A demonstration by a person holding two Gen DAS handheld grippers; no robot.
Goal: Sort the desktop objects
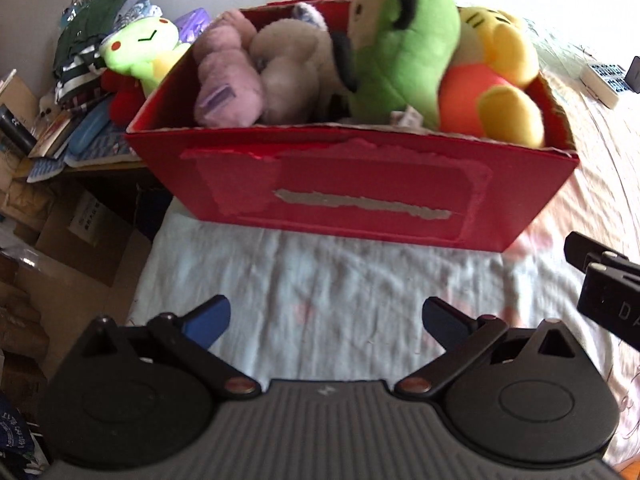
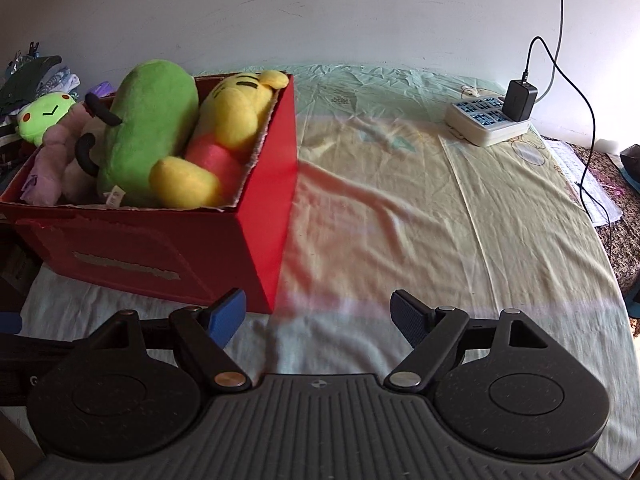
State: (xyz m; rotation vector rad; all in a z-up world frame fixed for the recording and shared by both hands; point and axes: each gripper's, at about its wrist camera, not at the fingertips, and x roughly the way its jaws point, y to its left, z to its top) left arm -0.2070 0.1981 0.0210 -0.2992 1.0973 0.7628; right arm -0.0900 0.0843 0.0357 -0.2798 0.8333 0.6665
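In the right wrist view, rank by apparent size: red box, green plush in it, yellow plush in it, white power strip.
1. red box
2. green plush
3. yellow plush, close to the green one, partly hidden
4. white power strip, farther off, so true size unsure

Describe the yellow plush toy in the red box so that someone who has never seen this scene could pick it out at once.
Find the open red cardboard box standing on the pale bedsheet; soft toys fill it. At its right end, beside the big green plush toy, lies the yellow plush toy. It alone is yellow, with an orange-pink shirt and black lines on its head.
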